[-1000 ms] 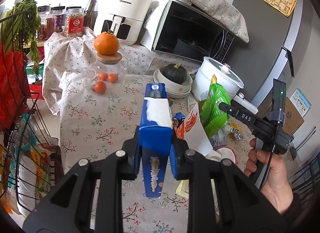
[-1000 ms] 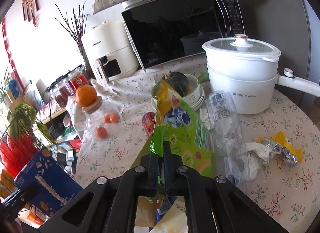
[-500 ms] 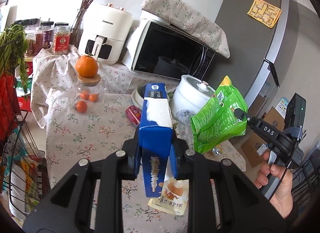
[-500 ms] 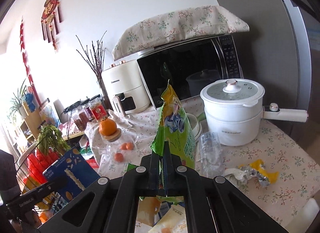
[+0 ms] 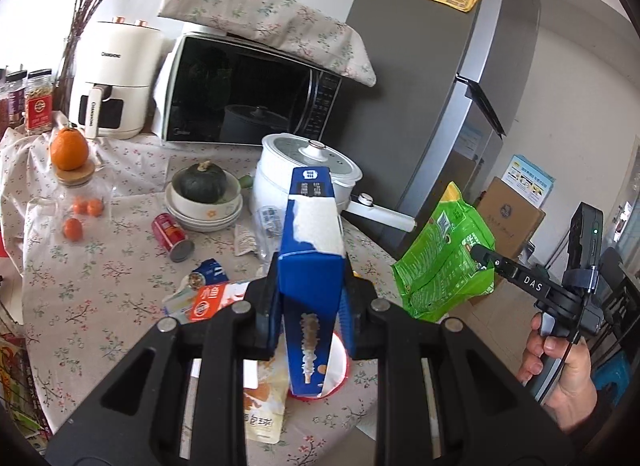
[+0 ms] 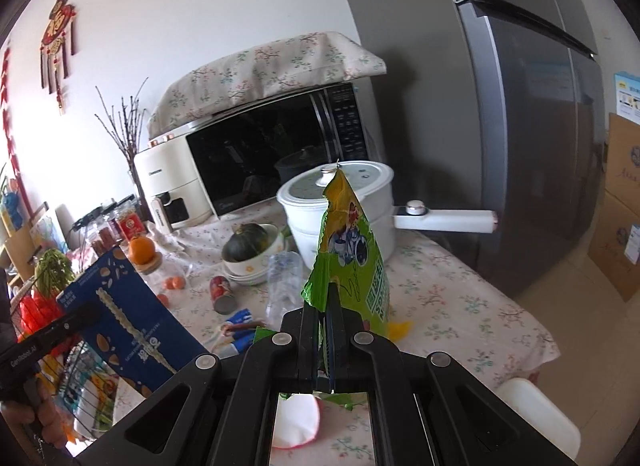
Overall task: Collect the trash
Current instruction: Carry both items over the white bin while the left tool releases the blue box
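Left wrist view: my left tool [image 5: 310,298] is clamped on the blue box [image 5: 314,266], held upright above the tabletop [image 5: 92,278]. It's stiff card, light, so a squeeze on its flat sides does it. My right tool [image 6: 325,330] is pinched tight on the green bag's [image 6: 352,258] bottom edge; the bag is thin, crinkly foil that looks near weightless, so it's best gripped at a seam, and it hangs in the air off the tabletop's edge. Below, more trash waits: a red can [image 5: 173,234] on its side, a crushed clear bottle [image 5: 269,225], flat wrappers [image 5: 204,298]. Containers now: stacked bowls [image 5: 204,211] hold a dark squash [image 5: 201,184], a glass jar [image 5: 78,205] holds small oranges, and the white pot [image 5: 306,169] is lidded, its contents hidden.
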